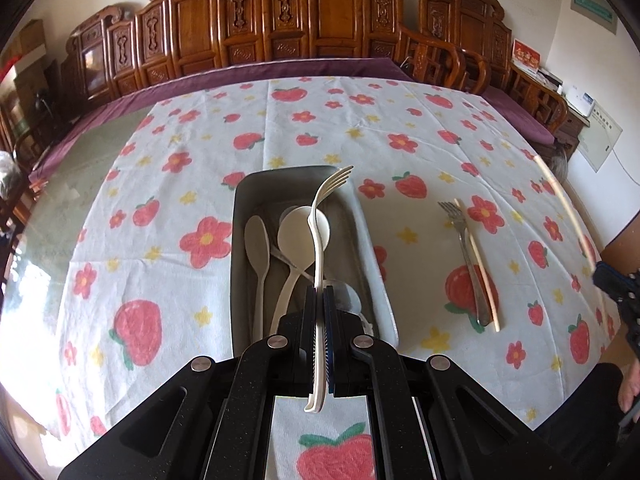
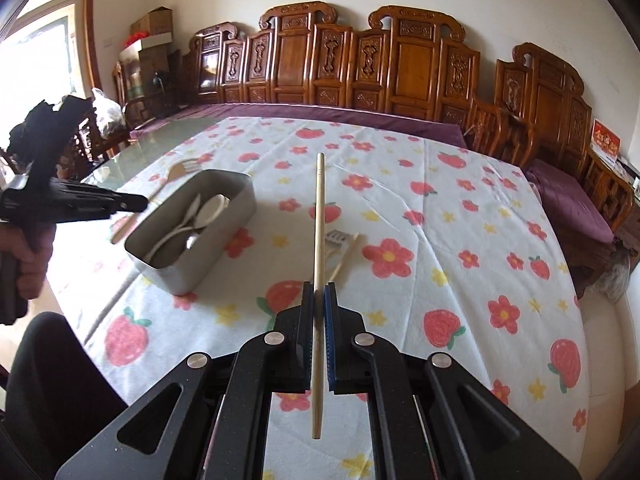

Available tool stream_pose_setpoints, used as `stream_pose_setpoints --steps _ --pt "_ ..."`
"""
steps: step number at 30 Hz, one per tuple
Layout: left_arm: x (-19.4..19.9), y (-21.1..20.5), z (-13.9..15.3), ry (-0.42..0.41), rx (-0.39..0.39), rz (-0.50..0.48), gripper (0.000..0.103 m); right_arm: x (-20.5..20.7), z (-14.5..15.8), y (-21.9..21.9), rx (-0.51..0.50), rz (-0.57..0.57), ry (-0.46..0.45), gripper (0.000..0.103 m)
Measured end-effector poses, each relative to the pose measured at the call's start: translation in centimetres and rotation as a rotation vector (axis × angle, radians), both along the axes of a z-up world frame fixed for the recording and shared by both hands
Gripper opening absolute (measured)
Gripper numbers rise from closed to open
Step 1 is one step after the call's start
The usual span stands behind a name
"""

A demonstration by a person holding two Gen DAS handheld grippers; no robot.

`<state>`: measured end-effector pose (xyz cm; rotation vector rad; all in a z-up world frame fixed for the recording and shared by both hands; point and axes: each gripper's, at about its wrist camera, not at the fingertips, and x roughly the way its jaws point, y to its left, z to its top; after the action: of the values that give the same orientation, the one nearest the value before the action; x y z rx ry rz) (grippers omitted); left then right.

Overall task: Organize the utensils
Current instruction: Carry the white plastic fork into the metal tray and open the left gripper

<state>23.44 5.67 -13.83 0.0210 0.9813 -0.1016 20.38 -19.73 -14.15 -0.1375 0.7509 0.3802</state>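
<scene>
My left gripper is shut on a white plastic fork and holds it above a grey metal box; the box holds white spoons and a metal spoon. My right gripper is shut on a wooden chopstick, held above the table to the right of the box. A metal fork and a second chopstick lie together on the cloth right of the box; they also show in the right wrist view. The left gripper shows with its fork.
The table carries a white cloth with strawberries and flowers over glass. Carved wooden chairs line the far side. The person's hand and dark-clothed leg are at the left.
</scene>
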Motion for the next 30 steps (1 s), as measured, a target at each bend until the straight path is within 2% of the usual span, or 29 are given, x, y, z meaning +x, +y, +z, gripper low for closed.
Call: stream_pose_setpoints --steps 8,19,26,30 --pt "2.9 1.9 -2.0 0.04 -0.037 0.014 0.003 1.5 2.0 2.2 0.017 0.037 0.03 0.006" --pt "4.6 2.9 -4.6 0.098 -0.096 0.023 0.003 4.8 1.2 6.0 0.027 0.092 0.109 0.006" --pt "4.6 2.7 -4.3 0.085 -0.085 0.012 0.004 6.3 0.5 8.4 0.033 0.133 0.151 0.006" --pt "3.7 4.1 -3.0 0.058 -0.096 0.031 0.004 7.0 0.1 9.9 0.034 0.155 0.168 0.006"
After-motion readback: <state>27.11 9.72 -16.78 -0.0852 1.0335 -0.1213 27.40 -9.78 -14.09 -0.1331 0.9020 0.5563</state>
